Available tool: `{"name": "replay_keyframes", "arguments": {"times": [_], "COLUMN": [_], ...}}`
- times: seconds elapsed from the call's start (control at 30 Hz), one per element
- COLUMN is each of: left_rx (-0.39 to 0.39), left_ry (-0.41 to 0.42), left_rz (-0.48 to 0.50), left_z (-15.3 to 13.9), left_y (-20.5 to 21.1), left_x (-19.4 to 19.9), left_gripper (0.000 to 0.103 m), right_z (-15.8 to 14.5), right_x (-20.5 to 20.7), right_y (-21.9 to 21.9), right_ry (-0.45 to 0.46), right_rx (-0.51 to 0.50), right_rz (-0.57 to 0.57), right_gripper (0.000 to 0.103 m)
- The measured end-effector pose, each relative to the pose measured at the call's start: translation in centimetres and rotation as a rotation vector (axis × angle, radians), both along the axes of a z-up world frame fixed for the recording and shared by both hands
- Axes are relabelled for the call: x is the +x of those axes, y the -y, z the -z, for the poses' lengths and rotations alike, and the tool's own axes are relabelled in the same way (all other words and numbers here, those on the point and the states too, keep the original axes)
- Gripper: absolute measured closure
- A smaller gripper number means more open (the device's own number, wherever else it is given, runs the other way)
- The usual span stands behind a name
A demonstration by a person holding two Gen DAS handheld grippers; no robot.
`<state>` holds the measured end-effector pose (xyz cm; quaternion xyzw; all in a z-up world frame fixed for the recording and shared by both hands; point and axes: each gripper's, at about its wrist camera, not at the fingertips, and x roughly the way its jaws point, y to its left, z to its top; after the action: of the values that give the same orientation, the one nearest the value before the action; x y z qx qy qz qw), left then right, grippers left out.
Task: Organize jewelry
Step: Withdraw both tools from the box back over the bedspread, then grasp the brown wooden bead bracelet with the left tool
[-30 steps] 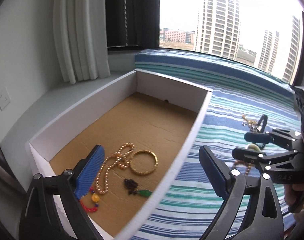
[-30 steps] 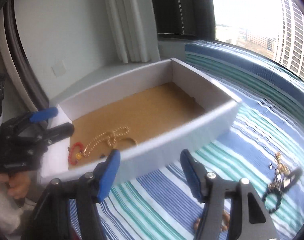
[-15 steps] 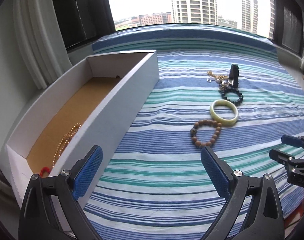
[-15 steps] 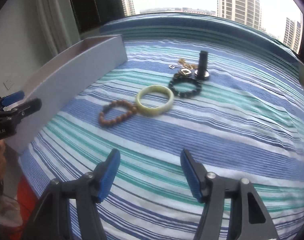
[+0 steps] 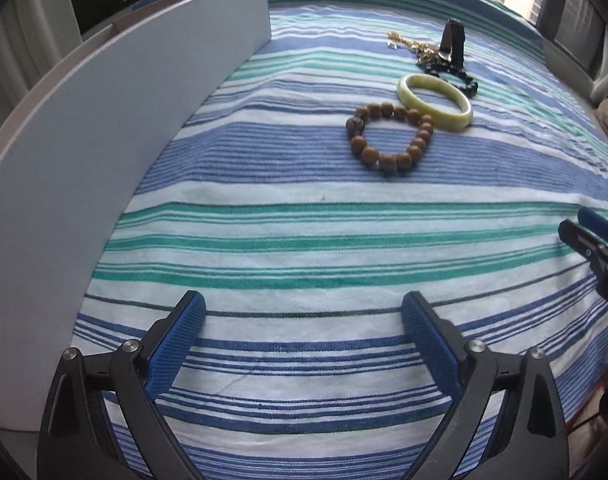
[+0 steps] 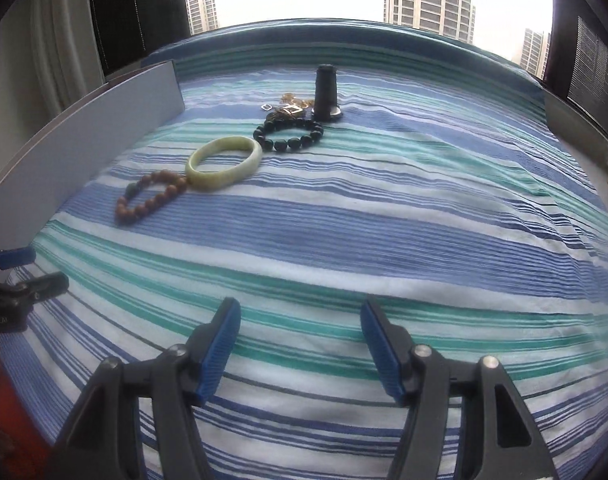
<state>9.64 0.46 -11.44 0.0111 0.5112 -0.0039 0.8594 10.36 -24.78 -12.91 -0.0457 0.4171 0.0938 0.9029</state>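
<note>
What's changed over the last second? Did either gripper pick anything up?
Both cameras swung from the white box to the striped cloth, now lower over it. The left gripper and right gripper remain open and empty. The brown bead bracelet, pale green bangle and black bead bracelet lie unmoved.

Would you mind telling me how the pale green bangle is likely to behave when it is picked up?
The bangle looks like one smooth, glossy ring, so probably stiff and somewhat slippery. It appears stone-like, so likely heavy for its size and breakable. It touches the brown bead bracelet, which may shift.
</note>
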Motion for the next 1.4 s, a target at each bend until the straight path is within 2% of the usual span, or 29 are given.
{"name": "replay_keyframes", "arguments": {"times": [0.13, 0.37, 0.47, 0.63, 0.77, 0.87, 0.93, 1.0, 1.13, 1.2, 1.27, 1.33, 1.37, 1.4], "left_rx": [-0.011, -0.014, -0.013, -0.012, -0.074, -0.15, -0.171, -0.153, -0.071, -0.011, 0.058, 0.064, 0.043, 0.007], "left_ry": [0.003, 0.021, 0.025, -0.053, -0.009, 0.02, 0.033, 0.042, 0.03, 0.037, 0.041, 0.016, -0.01, -0.039], "left_rz": [-0.016, 0.003, 0.007, 0.025, 0.058, 0.096, 0.113, 0.151, 0.283, 0.345, 0.348, 0.329, 0.32, 0.309], "left_z": [0.2, 0.2, 0.2, -0.3, -2.6, -4.9, -6.0, -6.4, -5.1, -4.1, -2.8, -1.7, -1.2, -0.8], "left_y": [-0.1, -0.2, -0.3, -0.3, -0.6, -0.8, -0.5, 0.7, 4.5, 6.4, 7.2, 7.0, 6.6, 6.1], "left_x": [0.2, -0.1, -0.3, 0.4, 0.9, 2.5, 3.8, 5.2, 7.8, 9.0, 10.3, 11.4, 11.7, 12.0], "left_gripper": [0.0, 0.0, 0.0, 0.001, 0.001, 0.001, 0.001, 0.001, 0.001, 0.001, 0.002, 0.011, 0.024, 0.03], "right_z": [0.5, 0.7, 0.8, 0.9, 0.9, 0.9, 0.9, 0.9, 0.9, 0.9, 0.9, 0.9, 0.9, 0.9], "right_x": [-0.4, -0.5, -0.5, -0.5, -0.6, -0.7, -0.7, -0.7, -0.7, -0.7, -0.7, -0.7, -0.8, -0.7], "right_y": [0.5, 0.3, -0.3, -0.4, -0.3, -0.3, -0.4, -0.5, -0.5, -0.5, -0.5, -0.5, -0.5, -0.5], "right_ry": [0.008, 0.027, 0.021, 0.021, 0.023, 0.023, 0.022, 0.021, 0.021, 0.021, 0.022, 0.022, 0.022, 0.022], "right_rx": [0.001, -0.001, -0.034, -0.035, -0.035, -0.032, -0.034, -0.038, -0.038, -0.038, -0.038, -0.039, -0.038, -0.038], "right_rz": [-0.007, -0.026, -0.044, -0.048, -0.049, -0.048, -0.05, -0.052, -0.052, -0.052, -0.052, -0.052, -0.052, -0.052], "right_gripper": [0.038, 0.029, 0.024, 0.022, 0.022, 0.022, 0.021, 0.02, 0.02, 0.02, 0.02, 0.02, 0.02, 0.02]}}
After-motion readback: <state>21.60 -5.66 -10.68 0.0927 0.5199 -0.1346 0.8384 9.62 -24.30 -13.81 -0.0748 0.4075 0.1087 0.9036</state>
